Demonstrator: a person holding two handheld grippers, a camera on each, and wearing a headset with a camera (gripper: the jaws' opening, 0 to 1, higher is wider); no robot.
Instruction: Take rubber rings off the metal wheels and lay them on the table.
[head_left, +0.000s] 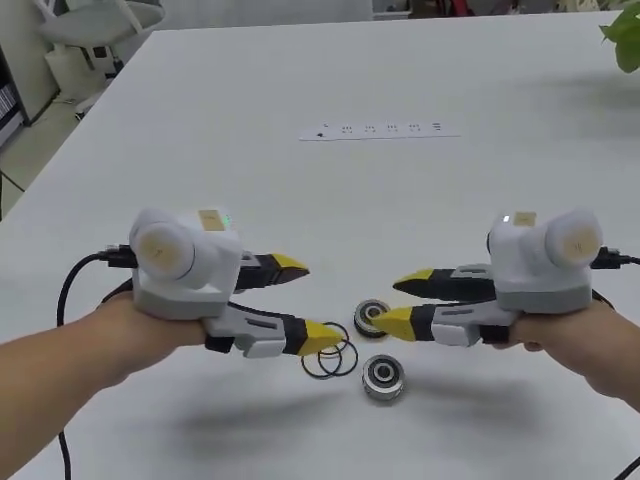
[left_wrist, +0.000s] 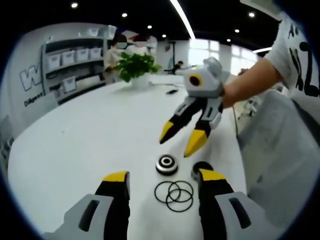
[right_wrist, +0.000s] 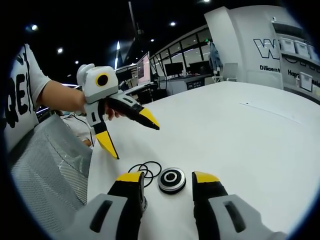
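**Both tongs poised over the work, head view with the two gripper views.** The left tongs (head_left: 316, 300) and right tongs (head_left: 392, 302) hang released and empty above the white counter (head_left: 200, 120). Their yellow tips point toward each other.

Three loose rubber rings (head_left: 331, 358) lie overlapped on the counter, just below the lower tip of the left tongs. The near wheel (head_left: 383, 376) lies flat just beside the rings. The far wheel (head_left: 372, 316) lies flat close under the lower tip of the right tongs.

In the right gripper view the far wheel sits between that view's own jaws. It shows a dark outer band round a bright hub, but whether that band is a ring in place cannot be told for certain.

**Step in hand (judged):** closing on a wheel to strip its ring, most likely the far wheel.

- One pair of tongs should clamp the wheel across its rim and keep it flat, because a wheel tipped on edge would probably roll away.
- The other pair should pinch only a short arc of the rubber and lift it outward over the rim.
- The ring should then be peeled round the wheel rather than pulled straight off. It looks thin and elastic and may snap back or slip from the tips.
- The freed ring is best laid beside the three on the counter, clear of both wheels.
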